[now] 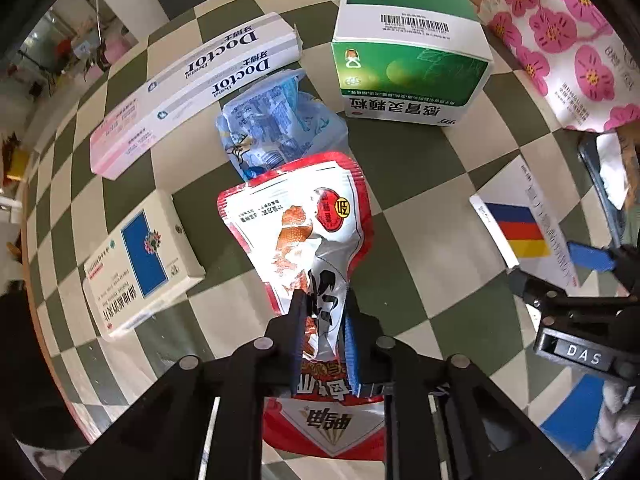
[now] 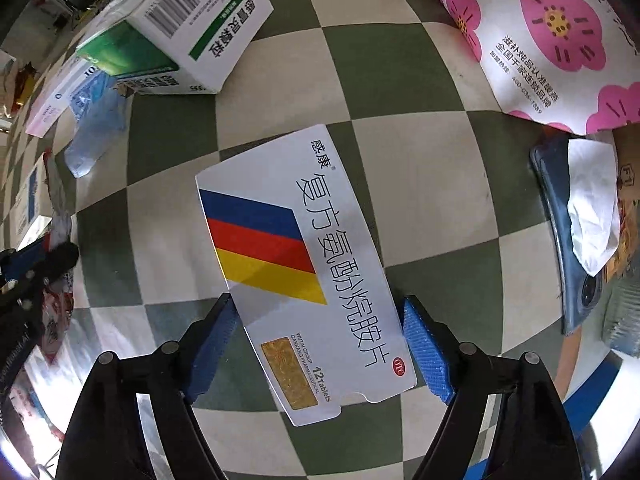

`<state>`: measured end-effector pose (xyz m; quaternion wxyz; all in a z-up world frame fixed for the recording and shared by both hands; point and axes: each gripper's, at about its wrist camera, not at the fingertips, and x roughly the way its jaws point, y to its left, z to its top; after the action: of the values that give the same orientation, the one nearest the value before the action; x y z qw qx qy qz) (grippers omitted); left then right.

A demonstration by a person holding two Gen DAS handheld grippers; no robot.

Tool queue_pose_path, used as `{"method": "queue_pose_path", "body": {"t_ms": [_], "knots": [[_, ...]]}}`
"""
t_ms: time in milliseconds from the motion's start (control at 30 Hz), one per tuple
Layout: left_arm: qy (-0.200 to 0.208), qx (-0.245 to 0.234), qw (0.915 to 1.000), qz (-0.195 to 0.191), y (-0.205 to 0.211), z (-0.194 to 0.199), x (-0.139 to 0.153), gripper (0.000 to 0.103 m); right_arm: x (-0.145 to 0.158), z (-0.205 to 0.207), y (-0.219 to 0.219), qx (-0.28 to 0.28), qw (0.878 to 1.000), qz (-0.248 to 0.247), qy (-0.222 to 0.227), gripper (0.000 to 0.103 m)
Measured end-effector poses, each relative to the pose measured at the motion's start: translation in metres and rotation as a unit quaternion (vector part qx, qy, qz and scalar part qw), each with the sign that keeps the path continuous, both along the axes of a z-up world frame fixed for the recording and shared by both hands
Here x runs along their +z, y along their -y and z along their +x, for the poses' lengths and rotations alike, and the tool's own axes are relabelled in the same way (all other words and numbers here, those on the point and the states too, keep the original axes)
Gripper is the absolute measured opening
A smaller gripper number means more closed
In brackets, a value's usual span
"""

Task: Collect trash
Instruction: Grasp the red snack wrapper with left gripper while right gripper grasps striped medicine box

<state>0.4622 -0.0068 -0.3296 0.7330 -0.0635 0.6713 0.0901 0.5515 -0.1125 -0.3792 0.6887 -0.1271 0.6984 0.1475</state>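
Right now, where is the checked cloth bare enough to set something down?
Bare cloth lies between the green box and the flowered bag, reaching down to the striped tablet box. Crowded on the far side: toothpaste box, blue wrapper and red snack pouch sit close together.

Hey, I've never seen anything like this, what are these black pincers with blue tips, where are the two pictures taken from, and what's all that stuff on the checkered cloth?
These are two hand-held grippers, each with a wide-angle camera looking along its fingers. The left camera shows the left gripper shut on a red snack bag. The right camera shows the right gripper open, its fingers on either side of a striped pill box without clearly pressing it. On the checkered tablecloth also lie a toothpaste box, a green box, a blue wrapper, a blue-and-white box and a flowered bag. The job is collecting trash.
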Motion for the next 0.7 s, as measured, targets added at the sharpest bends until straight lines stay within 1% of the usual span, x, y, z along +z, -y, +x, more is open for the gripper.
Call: {"method": "queue_pose_path", "body": {"t_ms": [100,200,333,400,467,533,600,700], "knots": [[0.004,0.011,0.9999,-0.004,0.004,-0.002,0.004,0.014,0.006,-0.007,0.0,-0.003,1.0,0.008,0.0,0.083],[0.008,0.033,0.9993,-0.018,-0.02,-0.008,0.008,0.013,0.011,-0.011,0.001,-0.009,1.0,0.016,-0.001,0.083],[0.019,0.052,0.9982,-0.022,-0.031,-0.017,0.018,0.013,0.021,-0.012,0.001,-0.008,1.0,0.028,0.003,0.082],[0.031,0.059,0.9975,-0.024,-0.036,-0.022,0.026,0.012,0.026,-0.013,0.0,-0.008,0.999,0.035,0.006,0.082],[0.045,0.064,0.9967,-0.022,-0.039,-0.03,0.04,0.011,0.031,-0.011,-0.001,-0.007,0.999,0.043,0.008,0.081],[0.061,0.071,0.9954,-0.02,-0.033,-0.044,0.058,0.011,0.039,-0.016,-0.002,-0.004,0.999,0.051,0.012,0.08],[0.074,0.072,0.9945,-0.012,-0.032,-0.052,0.068,0.011,0.048,-0.019,-0.005,-0.002,0.998,0.057,0.019,0.08],[0.094,0.079,0.9924,-0.012,-0.042,-0.066,0.068,0.01,0.064,-0.029,-0.009,0.003,0.997,0.066,0.03,0.08]]}}
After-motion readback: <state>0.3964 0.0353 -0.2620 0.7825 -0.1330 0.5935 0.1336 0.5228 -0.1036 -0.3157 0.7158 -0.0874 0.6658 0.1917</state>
